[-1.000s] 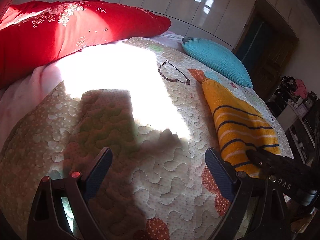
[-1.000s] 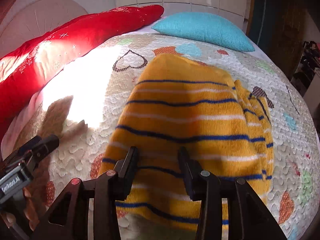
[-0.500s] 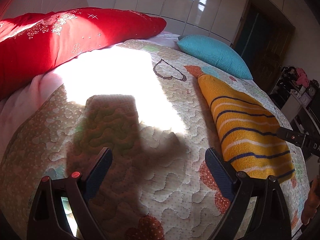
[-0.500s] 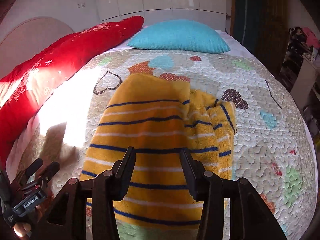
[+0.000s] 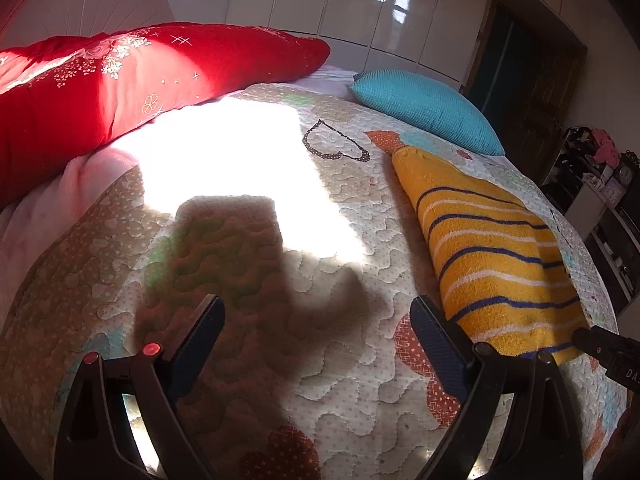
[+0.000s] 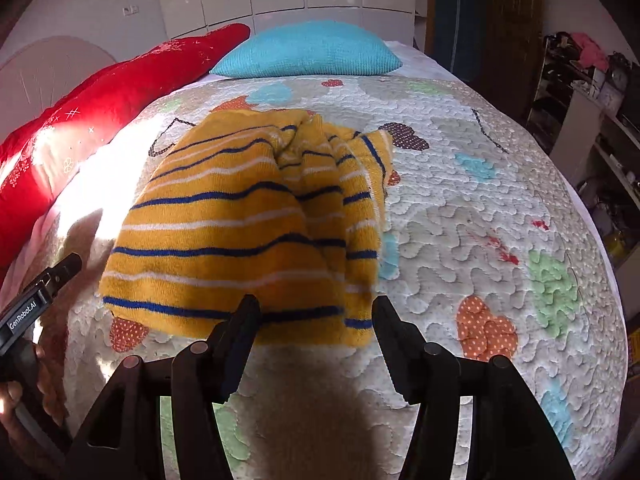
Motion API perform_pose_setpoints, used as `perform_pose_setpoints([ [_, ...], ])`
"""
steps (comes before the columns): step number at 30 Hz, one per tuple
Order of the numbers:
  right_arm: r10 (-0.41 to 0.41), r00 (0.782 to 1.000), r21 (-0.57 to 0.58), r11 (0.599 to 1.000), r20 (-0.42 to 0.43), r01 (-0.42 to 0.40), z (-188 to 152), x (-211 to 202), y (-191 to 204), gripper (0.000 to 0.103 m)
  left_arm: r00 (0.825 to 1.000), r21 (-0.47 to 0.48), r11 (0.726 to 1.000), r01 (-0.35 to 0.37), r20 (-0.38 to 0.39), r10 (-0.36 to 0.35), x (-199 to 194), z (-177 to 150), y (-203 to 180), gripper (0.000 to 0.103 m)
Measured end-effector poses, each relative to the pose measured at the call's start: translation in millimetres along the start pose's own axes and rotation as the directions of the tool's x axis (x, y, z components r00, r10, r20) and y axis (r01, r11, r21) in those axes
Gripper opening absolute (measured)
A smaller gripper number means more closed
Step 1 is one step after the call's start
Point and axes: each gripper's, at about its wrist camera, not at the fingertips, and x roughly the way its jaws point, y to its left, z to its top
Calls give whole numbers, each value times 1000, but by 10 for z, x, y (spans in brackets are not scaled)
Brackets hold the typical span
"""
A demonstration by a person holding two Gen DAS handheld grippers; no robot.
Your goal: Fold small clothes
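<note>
A yellow garment with blue and white stripes (image 6: 248, 224) lies folded on the quilted bedspread (image 6: 480, 220), one layer lapped over its right side. My right gripper (image 6: 316, 322) hovers at the garment's near hem, its jaws opening, with nothing pressed between them. In the left wrist view the same garment (image 5: 492, 256) lies to the right. My left gripper (image 5: 316, 320) stands open over bare quilt, left of the garment. The right gripper's tip (image 5: 600, 346) shows at the lower right edge there; the left gripper's body (image 6: 36, 304) shows at the left in the right wrist view.
A long red pillow (image 5: 120, 80) and a turquoise cushion (image 6: 308, 50) lie at the head of the bed. White wardrobe doors (image 5: 360, 0) stand behind. Cluttered shelves (image 6: 592, 92) stand off the bed's right side. A sunlit patch (image 5: 240, 160) falls across the quilt.
The right gripper has drawn back from over the garment to its near hem, and its jaws have spread wider. The left gripper has barely moved.
</note>
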Motion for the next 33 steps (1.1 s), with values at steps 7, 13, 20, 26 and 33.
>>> perform_pose_setpoints([
  [7, 22, 999, 68, 997, 37, -24, -303, 65, -245, 69, 997, 92, 996, -15, -68, 21, 205, -144, -230, 93],
  [13, -45, 994, 26, 999, 102, 43, -547, 263, -140, 78, 991, 37, 999, 30, -128, -25, 314, -152, -121, 96],
  [20, -46, 988, 31, 999, 144, 42, -598, 249, -135, 81, 985, 160, 984, -79, -141, 102, 389, -205, -333, 99],
  [26, -45, 985, 29, 999, 165, 41, -618, 244, -112, 82, 984, 156, 984, -83, -141, 105, 390, -203, -305, 100],
  [33, -15, 984, 40, 999, 180, 8, -653, 213, -129, 84, 981, 169, 979, -111, -142, 136, 401, -214, -322, 103],
])
